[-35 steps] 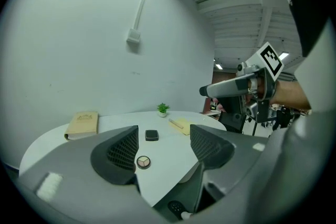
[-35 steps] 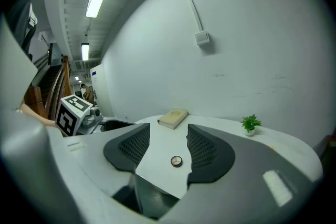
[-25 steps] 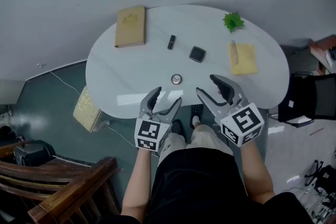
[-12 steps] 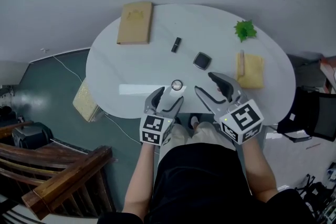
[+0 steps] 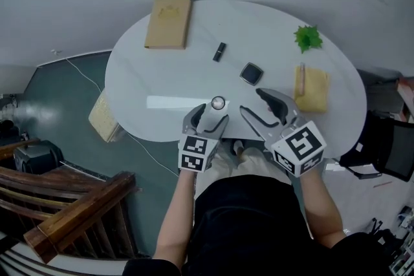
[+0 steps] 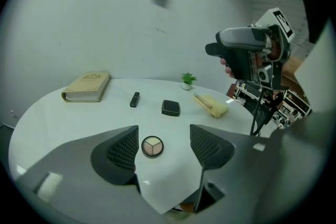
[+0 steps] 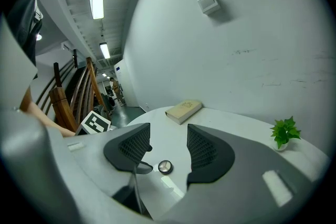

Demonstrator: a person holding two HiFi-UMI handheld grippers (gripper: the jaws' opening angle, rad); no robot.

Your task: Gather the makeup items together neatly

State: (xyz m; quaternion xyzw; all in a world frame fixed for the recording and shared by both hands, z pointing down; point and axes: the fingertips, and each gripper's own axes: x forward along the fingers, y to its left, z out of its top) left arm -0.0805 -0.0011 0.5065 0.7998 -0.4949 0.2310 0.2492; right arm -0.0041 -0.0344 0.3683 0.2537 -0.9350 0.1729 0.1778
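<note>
**Lying Near the Table's Front Edge: a Round Eyeshadow Palette (image 5: 217, 102)**

The palette sits just ahead of the left gripper (image 5: 207, 118), whose jaws are spread wide and clear of it. Farther back, a square black compact (image 5: 251, 74) and a dark lipstick tube (image 5: 220, 52) lie apart on the white oval table (image 5: 149, 71). The right gripper (image 5: 252, 102) hovers alongside, jaws apart and empty.

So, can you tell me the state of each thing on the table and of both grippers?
Round eyeshadow palette: flat, three shades showing, untouched.
Square black compact: closed, flat.
Black lipstick tube: lying on its side.
Book: closed, lying flat.
Potted plant: upright.
Yellow cloth: flat, a stick-like item on it.
Left gripper: open, empty.
Right gripper: open, empty.
</note>
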